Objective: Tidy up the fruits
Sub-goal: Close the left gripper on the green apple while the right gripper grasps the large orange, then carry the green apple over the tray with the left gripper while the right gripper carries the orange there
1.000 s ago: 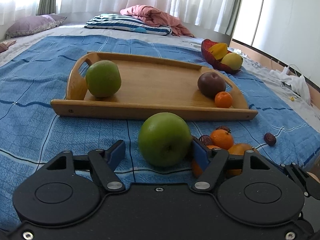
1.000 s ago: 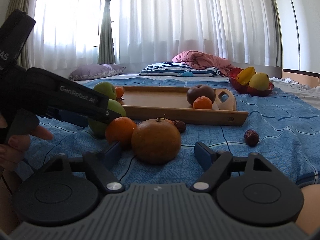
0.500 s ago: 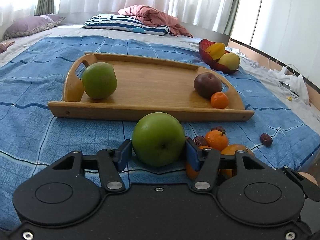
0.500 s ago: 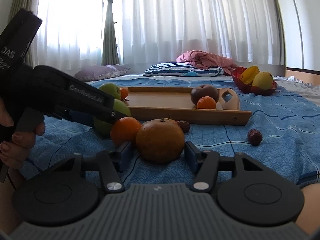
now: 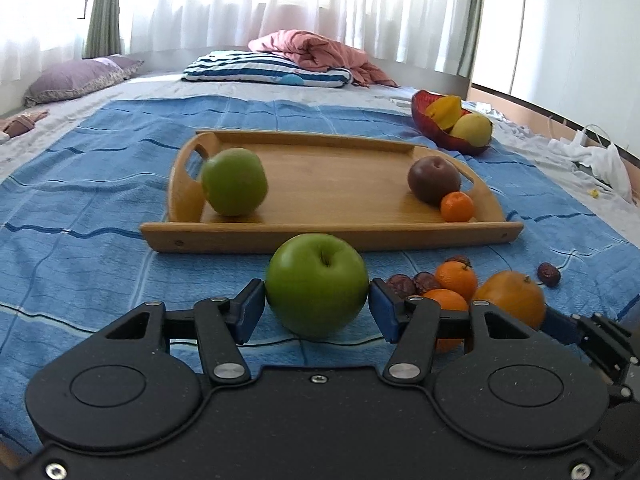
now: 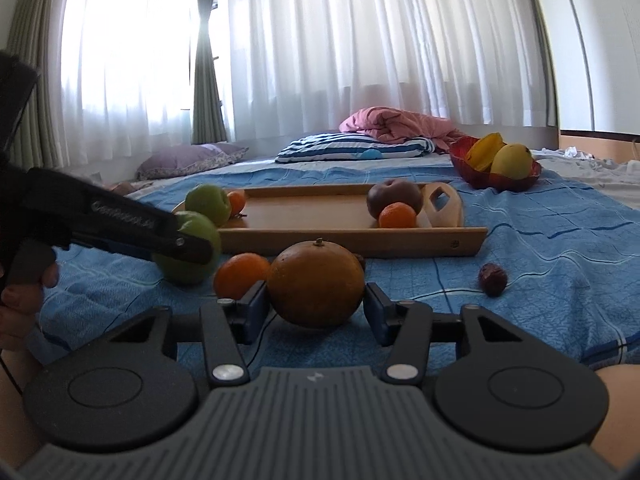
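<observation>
My left gripper [image 5: 317, 308] is shut on a green apple [image 5: 317, 284], just in front of the wooden tray [image 5: 332, 236]. The tray holds another green apple [image 5: 234, 182], a dark red apple [image 5: 433, 180] and a small orange [image 5: 457, 207]. My right gripper [image 6: 316, 308] is shut on a large orange [image 6: 316, 282], which also shows in the left wrist view [image 5: 512, 298]. Small oranges [image 5: 456, 280] and dark dates [image 5: 402, 285] lie on the blue blanket [image 5: 80, 240] beside it. The left gripper's body [image 6: 120, 226] shows in the right wrist view.
A red bowl [image 5: 430, 126] with yellow fruit stands behind the tray at the right. A single date [image 5: 549, 274] lies on the blanket at the right. Pillows [image 5: 266, 70] and a pink blanket [image 5: 320, 54] lie at the back. White cloth [image 5: 592, 160] lies at the far right.
Both grippers have closed: the left on the green apple, the right on the large orange. Both views have tilted up a little.
</observation>
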The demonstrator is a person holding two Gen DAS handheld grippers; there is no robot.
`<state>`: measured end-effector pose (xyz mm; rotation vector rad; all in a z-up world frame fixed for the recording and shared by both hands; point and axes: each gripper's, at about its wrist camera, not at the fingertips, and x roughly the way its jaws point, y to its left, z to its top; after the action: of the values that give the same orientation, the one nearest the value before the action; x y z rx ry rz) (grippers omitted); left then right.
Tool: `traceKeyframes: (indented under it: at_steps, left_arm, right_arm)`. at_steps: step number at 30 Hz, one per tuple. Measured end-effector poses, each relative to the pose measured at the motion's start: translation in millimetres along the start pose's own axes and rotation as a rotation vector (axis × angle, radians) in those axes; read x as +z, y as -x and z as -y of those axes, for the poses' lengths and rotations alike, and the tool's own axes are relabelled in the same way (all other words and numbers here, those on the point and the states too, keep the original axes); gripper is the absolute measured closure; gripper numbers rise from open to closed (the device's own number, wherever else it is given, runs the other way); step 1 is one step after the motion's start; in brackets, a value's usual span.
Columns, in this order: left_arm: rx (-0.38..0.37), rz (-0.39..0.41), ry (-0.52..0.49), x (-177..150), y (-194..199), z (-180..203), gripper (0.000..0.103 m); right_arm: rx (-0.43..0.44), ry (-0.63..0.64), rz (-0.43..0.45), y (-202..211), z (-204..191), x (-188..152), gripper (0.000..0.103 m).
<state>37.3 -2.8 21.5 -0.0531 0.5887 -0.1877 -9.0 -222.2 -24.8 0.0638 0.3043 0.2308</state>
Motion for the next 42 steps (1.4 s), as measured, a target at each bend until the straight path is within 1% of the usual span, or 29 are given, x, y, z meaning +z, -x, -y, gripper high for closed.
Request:
traceKeyframes:
  at_steps: [4, 11, 22, 28, 33, 34, 38, 42]
  left_arm:
    - [0.023, 0.013, -0.016, -5, 7, -1, 0.048]
    - [0.035, 0.025, -0.032, -15, 13, 3, 0.048]
    - [0.055, 0.059, -0.038, -18, 7, 7, 0.046]
    - [0.072, 0.052, -0.024, -22, -3, 11, 0.044]
    - [0.087, 0.061, -0.031, -23, -7, 14, 0.045]
    - [0.097, 0.063, -0.034, -24, -8, 15, 0.046]
    - [0.119, 0.072, -0.054, -26, -4, 21, 0.047]
    - [0.112, 0.079, -0.056, -22, 0, 22, 0.047]
  right_arm:
    - [-0.023, -0.013, -0.001, -2, 3, 3, 0.048]
    - [-0.056, -0.029, -0.017, -7, 7, 2, 0.048]
    - [-0.062, -0.036, -0.017, -9, 6, 1, 0.046]
    - [-0.061, -0.054, -0.014, -10, 7, 1, 0.045]
    - [-0.058, -0.057, -0.013, -11, 8, 2, 0.045]
    - [-0.058, -0.057, -0.012, -11, 8, 2, 0.045]
    - [-0.054, -0.058, -0.013, -12, 8, 3, 0.046]
    - [-0.04, -0.068, -0.006, -11, 9, 6, 0.047]
